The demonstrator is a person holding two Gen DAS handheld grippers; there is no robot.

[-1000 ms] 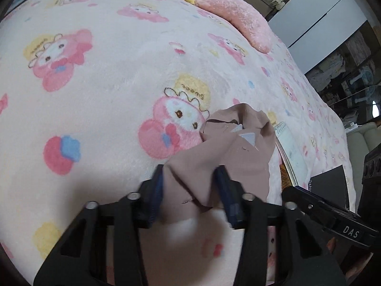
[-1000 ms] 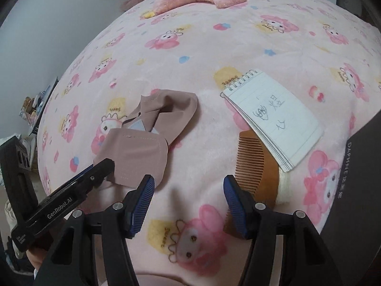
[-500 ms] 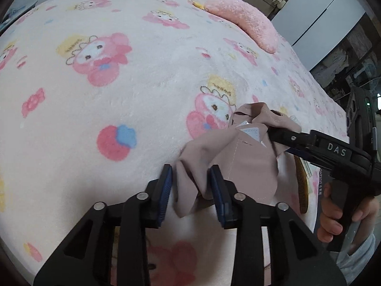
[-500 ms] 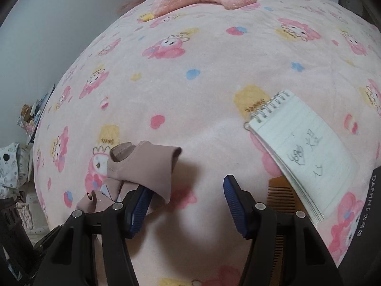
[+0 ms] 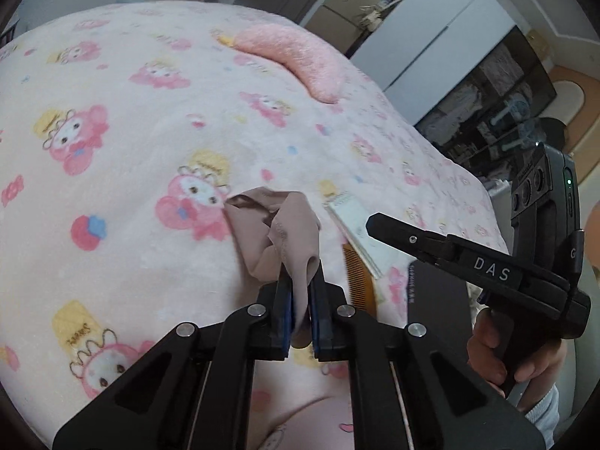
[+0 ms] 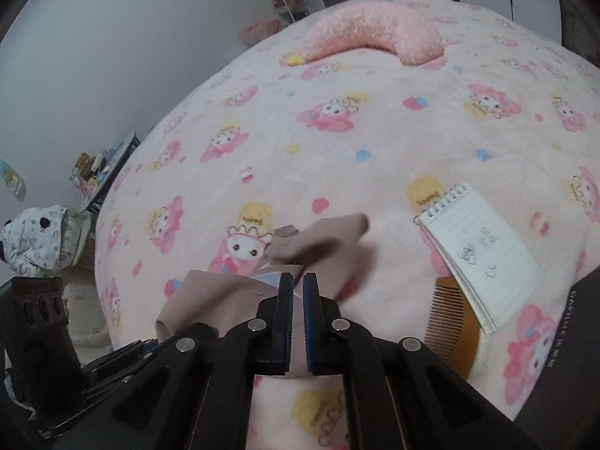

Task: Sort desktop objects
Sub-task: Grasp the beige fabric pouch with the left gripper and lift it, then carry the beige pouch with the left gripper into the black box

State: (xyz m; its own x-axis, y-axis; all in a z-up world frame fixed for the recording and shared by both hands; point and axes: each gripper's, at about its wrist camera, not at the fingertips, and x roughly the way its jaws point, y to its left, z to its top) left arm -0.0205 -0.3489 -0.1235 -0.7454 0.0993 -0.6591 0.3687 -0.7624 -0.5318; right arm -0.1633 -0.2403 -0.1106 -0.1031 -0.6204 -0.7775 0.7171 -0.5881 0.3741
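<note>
A beige cloth pouch (image 5: 273, 232) lies crumpled on the pink cartoon blanket (image 5: 131, 131). My left gripper (image 5: 300, 281) is shut on its near edge, which bunches up between the pads. In the right wrist view the same pouch (image 6: 232, 300) spreads to the left, and my right gripper (image 6: 296, 281) is shut on its other edge. A spiral notepad (image 6: 483, 247) lies on a wooden comb (image 6: 450, 318) to the right. The right gripper's body (image 5: 487, 262) shows at the right of the left wrist view.
A pink plush pillow (image 6: 375, 33) lies at the far side of the bed. A dark box lid (image 5: 438, 300) sits at the near right edge, beside the comb. Shelves and cabinets (image 5: 487, 93) stand beyond the bed.
Both grippers closed on the pouch: the left one tightened from half shut, the right one went from open to shut. The pouch has bunched up between them.
</note>
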